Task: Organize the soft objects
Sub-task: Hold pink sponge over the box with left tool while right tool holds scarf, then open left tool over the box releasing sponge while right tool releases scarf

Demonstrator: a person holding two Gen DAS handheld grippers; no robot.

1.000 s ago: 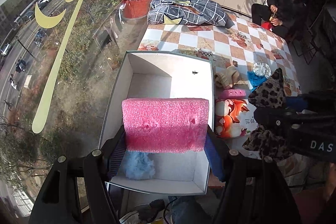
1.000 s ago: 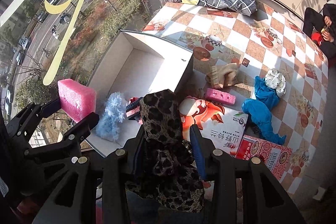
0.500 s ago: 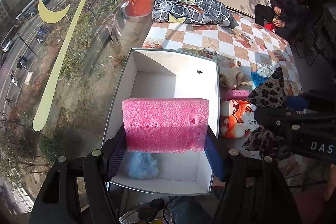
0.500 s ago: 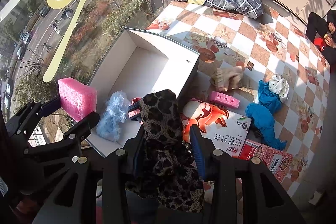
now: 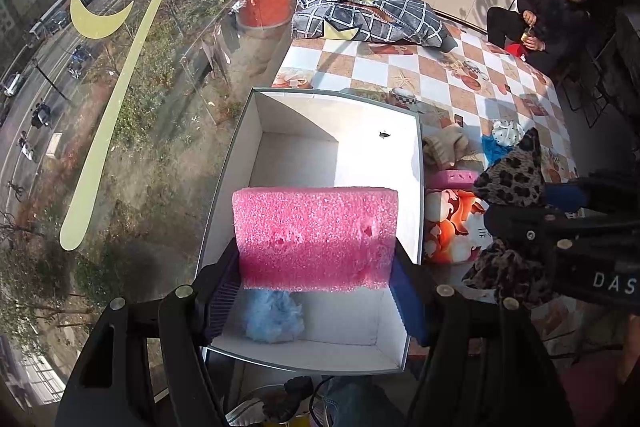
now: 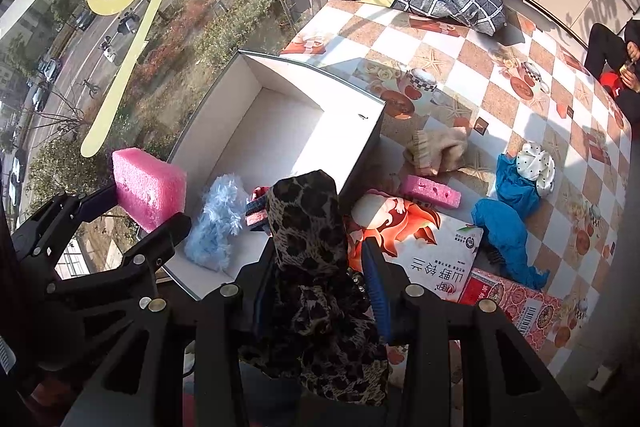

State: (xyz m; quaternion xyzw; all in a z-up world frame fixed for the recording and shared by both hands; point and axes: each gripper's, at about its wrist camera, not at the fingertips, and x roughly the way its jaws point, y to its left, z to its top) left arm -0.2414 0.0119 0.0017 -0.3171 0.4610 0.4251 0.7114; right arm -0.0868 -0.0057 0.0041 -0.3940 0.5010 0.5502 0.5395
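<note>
Nothing much has moved since the earlier frames: both grippers hang where they did, pointing steeply down, and only the view has drifted a little.

Farthest left, the left gripper pinches the pink foam block by its two short ends, its blue pads pressed against the sides. That block is a thick rectangle, coarse and porous, with a few small dents in its face, and it hangs above the near end of the white box. This box is rectangular cardboard with smooth plain walls, open on top, sitting on the worktop beside the window. Inside it, near the front wall, lies a fluffy pale-blue tuft.

Right of the box, the right gripper is clamped on a leopard-print cloth, limp fabric bunched upright between the pads and drooping below them. Beyond it, on the checked oilcloth worktop, lie a beige knit piece, a smaller pink foam slab, a glossy printed bag and a crumpled blue cloth.
</note>
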